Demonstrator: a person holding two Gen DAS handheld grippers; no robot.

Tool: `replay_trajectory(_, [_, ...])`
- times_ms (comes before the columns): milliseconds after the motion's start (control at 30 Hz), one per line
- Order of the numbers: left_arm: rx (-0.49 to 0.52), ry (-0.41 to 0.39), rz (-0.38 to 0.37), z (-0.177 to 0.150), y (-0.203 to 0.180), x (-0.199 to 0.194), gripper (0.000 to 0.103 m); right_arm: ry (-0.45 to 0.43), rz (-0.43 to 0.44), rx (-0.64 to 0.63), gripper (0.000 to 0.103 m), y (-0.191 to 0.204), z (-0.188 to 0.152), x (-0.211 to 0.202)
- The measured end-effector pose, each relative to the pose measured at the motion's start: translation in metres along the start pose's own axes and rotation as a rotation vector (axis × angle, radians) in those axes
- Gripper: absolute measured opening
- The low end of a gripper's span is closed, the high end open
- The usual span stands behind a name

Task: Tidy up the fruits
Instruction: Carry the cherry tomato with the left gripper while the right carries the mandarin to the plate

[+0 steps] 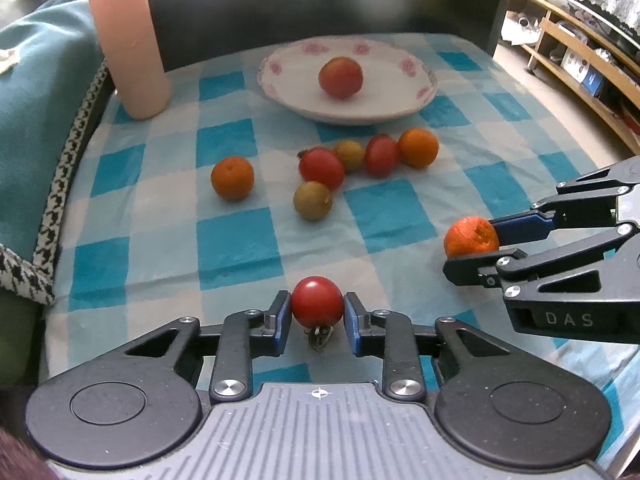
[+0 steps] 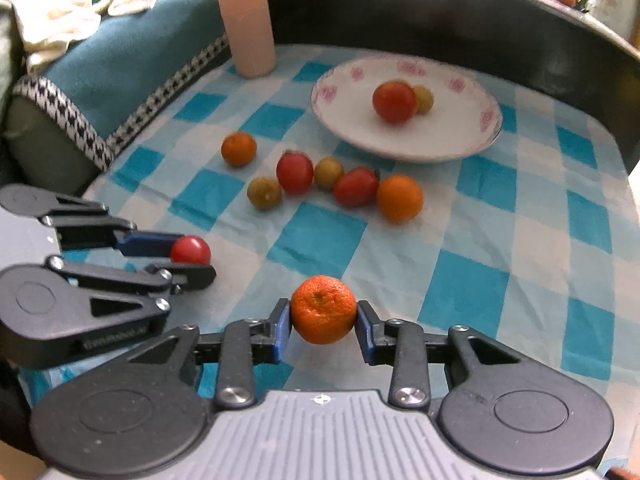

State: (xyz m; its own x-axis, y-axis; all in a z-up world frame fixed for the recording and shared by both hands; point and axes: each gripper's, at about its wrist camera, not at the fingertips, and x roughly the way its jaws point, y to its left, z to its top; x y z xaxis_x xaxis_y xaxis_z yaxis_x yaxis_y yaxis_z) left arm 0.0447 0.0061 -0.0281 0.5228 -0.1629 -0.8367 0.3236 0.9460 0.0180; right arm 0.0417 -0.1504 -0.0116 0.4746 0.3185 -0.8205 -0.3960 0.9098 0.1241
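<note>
My left gripper is shut on a red tomato, held above the near edge of the checked cloth; the same tomato shows in the right wrist view. My right gripper is shut on a small orange, which also appears as the orange at the right of the left wrist view. A white plate with pink flowers stands at the back and holds a red tomato and a yellowish fruit. Several loose fruits lie before the plate.
A tall pink cylinder stands at the back left. A teal cushion with a houndstooth border flanks the table's left side. A dark raised wall runs behind the plate. Wooden shelves stand at the far right.
</note>
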Motion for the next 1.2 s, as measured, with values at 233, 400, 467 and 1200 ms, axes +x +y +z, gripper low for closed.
replay_trajectory(233, [0.000,-0.054,-0.005,0.017,-0.009,-0.010,0.036,-0.056,-0.018,0.029,0.049,-0.002,0.012,-0.019])
replay_trajectory(400, [-0.002,-0.061,0.005,0.028,-0.008,-0.009,0.036,-0.056,-0.032,0.051,0.049,-0.010,0.015,-0.020])
replay_trajectory(467, [-0.007,-0.063,-0.001,0.035,-0.008,-0.008,0.036,-0.064,-0.035,0.058,0.049,-0.012,0.021,-0.020])
replay_trajectory(1200, [0.011,-0.143,-0.005,0.110,-0.009,0.005,0.034,-0.136,-0.086,0.159,0.049,-0.050,0.077,-0.008])
